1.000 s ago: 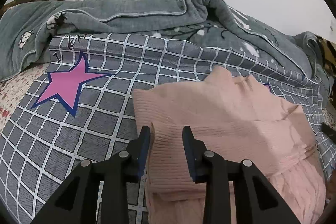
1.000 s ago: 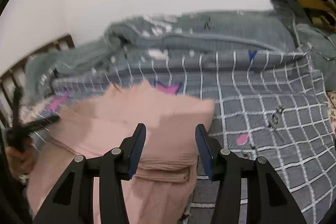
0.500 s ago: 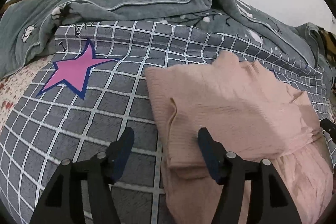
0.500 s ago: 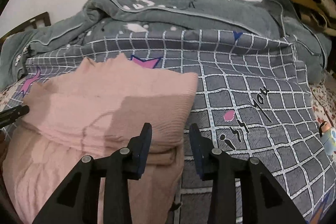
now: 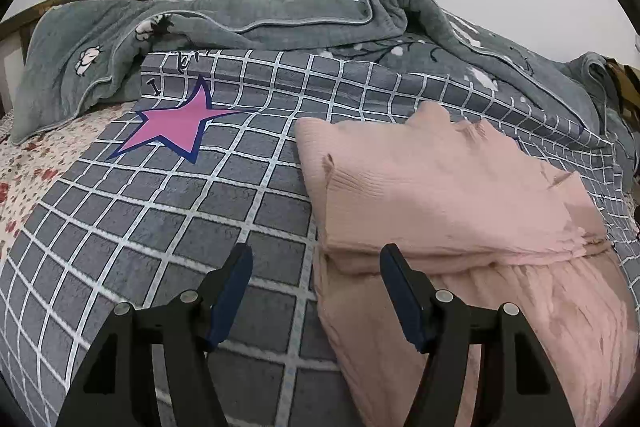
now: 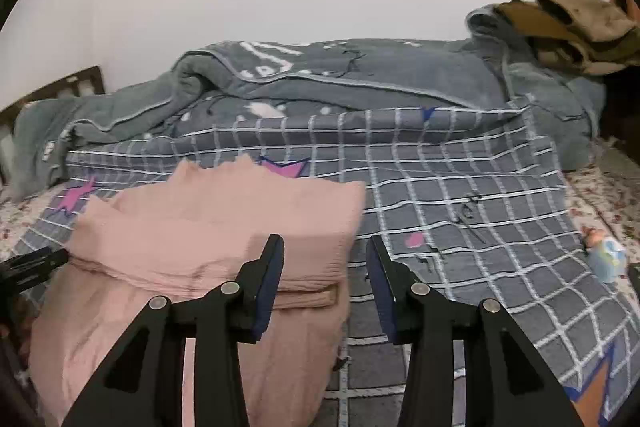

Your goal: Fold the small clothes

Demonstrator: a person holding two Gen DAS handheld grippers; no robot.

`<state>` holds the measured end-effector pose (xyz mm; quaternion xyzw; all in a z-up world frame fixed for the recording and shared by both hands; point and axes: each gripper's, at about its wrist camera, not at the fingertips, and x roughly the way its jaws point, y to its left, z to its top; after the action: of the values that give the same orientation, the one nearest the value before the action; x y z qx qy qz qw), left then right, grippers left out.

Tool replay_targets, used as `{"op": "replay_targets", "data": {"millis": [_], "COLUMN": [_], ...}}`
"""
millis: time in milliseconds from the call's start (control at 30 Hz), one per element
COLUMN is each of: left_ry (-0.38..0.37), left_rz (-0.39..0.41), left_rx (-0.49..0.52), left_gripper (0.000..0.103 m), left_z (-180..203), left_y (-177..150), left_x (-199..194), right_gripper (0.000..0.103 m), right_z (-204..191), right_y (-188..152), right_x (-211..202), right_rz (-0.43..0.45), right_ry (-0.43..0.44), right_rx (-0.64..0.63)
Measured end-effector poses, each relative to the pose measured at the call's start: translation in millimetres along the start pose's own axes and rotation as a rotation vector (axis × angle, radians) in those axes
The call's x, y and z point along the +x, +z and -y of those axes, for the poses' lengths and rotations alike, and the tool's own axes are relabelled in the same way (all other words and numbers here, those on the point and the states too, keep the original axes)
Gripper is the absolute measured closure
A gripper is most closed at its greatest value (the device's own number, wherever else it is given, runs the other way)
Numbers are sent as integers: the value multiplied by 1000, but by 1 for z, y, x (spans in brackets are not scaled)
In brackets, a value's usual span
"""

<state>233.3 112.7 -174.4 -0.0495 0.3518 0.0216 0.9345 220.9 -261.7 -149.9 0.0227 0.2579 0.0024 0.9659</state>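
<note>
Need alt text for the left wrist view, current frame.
Open left gripper hovers at the near left edge of a pink garment, folded over on a grey grid-pattern blanket with a pink star. A rumpled grey quilt lies behind.

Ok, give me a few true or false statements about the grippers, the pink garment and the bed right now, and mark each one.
1. Both grippers are open and hold nothing. True: left gripper, right gripper.
2. The pink garment hangs in the air. False: it lies on the checked blanket.
3. The garment's top is folded over its lower part. True.
4. A green star is printed on the blanket. False: the star is pink.
5. A grey quilt is bunched behind the blanket. True.
</note>
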Motion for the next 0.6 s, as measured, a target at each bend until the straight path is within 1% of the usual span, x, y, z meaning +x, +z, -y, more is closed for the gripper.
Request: {"op": "replay_targets", "data": {"millis": [67,133,200,233,300,367,467,500,567,600], "left_ry": [-46,-75,-80,-74,-94,-104,-97,-95,-94,-105], "left_rz": [-22,-32,-37,-40,-57,-82,-107,-112,-122,-139], "left_rx": [2,3,22,23,30,48,64,63,53,36], "left_gripper": [39,39,39,39,39,39,39,39,39,39], "left_z": [5,12,23,29,38,46,53,54,51,48], "left_y": [-4,-9,-17,-24,-35,-43,-57,-63,-71,-77], "left_x": [-6,-13,-22,-30,-41,-51,-67,-73,-83,-89], "right_gripper": [61,61,61,61,61,61,61,60,52,51], "right_z": [-2,-3,-6,-7,-8,-10,-15,-17,-18,-17], "right_y": [-1,-3,-7,-11,-22,-34,-51,-57,-69,-77], "right_x": [-4,-9,-15,-22,-35,-46,-66,-74,-88,-96], "right_rz": [-6,-29,-50,-51,-63,-114,-156,-163,-170,-174], "right_ry": [0,41,61,50,31,46,62,67,74,76], "right_rx": [-4,9,13,19,27,35,29,21,3,-1]}}
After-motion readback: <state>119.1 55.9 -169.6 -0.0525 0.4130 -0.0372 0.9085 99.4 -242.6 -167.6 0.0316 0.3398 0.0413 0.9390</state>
